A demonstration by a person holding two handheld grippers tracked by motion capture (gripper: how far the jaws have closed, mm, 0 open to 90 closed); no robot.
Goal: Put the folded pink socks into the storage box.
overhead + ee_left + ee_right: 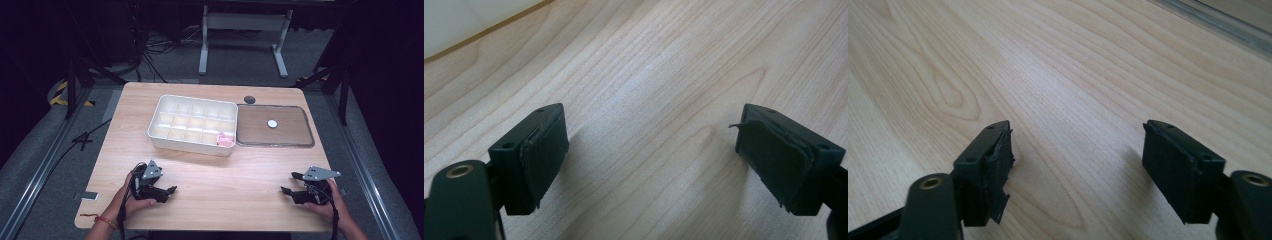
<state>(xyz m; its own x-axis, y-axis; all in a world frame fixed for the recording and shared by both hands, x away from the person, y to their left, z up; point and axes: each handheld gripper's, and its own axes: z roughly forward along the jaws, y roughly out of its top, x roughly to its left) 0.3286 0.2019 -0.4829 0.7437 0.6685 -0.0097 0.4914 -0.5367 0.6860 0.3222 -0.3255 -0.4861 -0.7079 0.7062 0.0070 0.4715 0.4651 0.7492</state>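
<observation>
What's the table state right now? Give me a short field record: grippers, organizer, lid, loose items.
left gripper: open, held low over bare wood at the near left of the table
right gripper: open, near right, over bare wood
organizer: white compartment box at centre, far side
organizer contents: pink item in the near right corner compartment; the others look empty
lid: clear flat lid beside the box's right edge
on lid: small white round piece

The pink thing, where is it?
In the high view, the pink thing sits inside the white divided box, in its near right corner compartment, right beside the brown tray that holds a small white disc.
</observation>
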